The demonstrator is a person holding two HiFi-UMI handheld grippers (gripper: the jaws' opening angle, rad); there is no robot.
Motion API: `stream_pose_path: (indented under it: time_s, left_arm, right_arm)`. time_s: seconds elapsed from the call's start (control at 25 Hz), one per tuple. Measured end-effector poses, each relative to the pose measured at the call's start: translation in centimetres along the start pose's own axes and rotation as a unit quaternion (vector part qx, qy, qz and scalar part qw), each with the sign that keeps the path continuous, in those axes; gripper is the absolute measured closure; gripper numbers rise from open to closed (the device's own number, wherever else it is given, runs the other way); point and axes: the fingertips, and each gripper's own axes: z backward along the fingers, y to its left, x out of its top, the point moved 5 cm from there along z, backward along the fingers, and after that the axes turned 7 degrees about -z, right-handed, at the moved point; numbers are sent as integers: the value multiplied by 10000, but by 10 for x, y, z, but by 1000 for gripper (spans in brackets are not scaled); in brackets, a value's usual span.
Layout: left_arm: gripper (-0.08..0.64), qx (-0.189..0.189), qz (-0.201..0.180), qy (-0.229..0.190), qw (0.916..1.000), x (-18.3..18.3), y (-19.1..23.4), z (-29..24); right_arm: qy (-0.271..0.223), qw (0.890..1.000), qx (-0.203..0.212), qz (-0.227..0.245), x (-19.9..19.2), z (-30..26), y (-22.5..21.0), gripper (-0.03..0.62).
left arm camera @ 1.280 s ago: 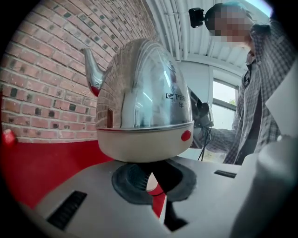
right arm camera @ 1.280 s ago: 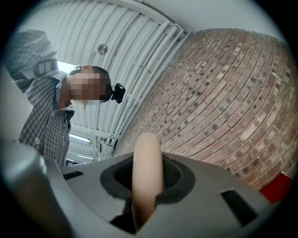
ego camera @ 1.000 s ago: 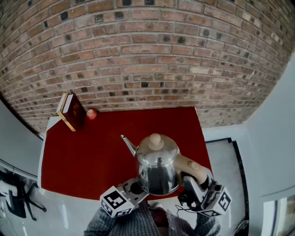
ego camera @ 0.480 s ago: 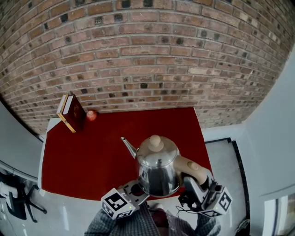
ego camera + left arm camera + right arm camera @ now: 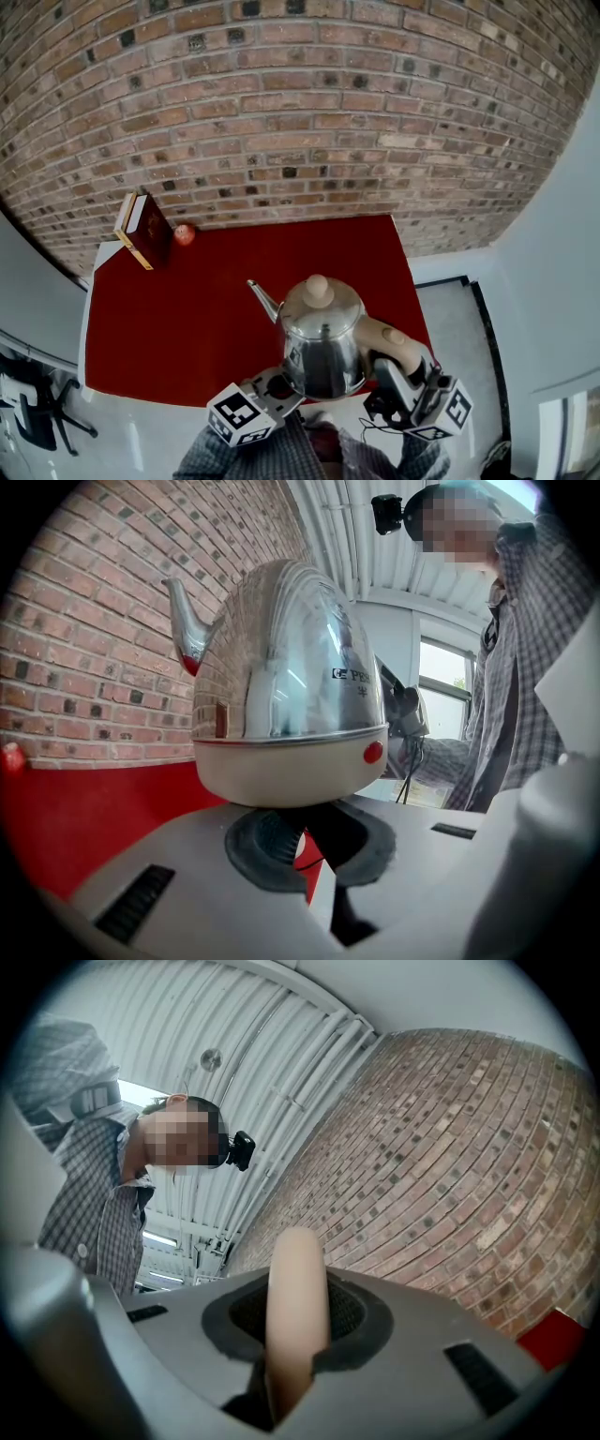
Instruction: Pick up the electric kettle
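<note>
A steel electric kettle (image 5: 323,328) with a cream knob, cream base and curved spout sits over the near edge of the red cloth table (image 5: 178,319). Its cream handle (image 5: 394,342) points to the right, and my right gripper (image 5: 391,373) is shut on it. In the right gripper view the handle (image 5: 298,1297) stands upright between the pads of the right gripper (image 5: 295,1340). My left gripper (image 5: 284,380) lies under the kettle's near side. In the left gripper view the kettle (image 5: 281,667) rests its cream base on top of the left gripper (image 5: 305,850), whose jaws are together with nothing between them.
A dark red book (image 5: 145,228) stands at the table's far left corner with a small red round thing (image 5: 185,233) beside it. A brick wall (image 5: 300,112) runs behind the table. A pale floor (image 5: 459,328) lies to the right.
</note>
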Motion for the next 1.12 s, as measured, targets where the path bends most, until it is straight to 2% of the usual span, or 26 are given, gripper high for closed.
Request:
stream_pose_path:
  time_s: [1.12]
  left_arm:
    - [557, 24, 10, 53, 10000, -6, -1, 4]
  right_arm:
    - [90, 9999, 10, -66, -6, -2, 1, 515]
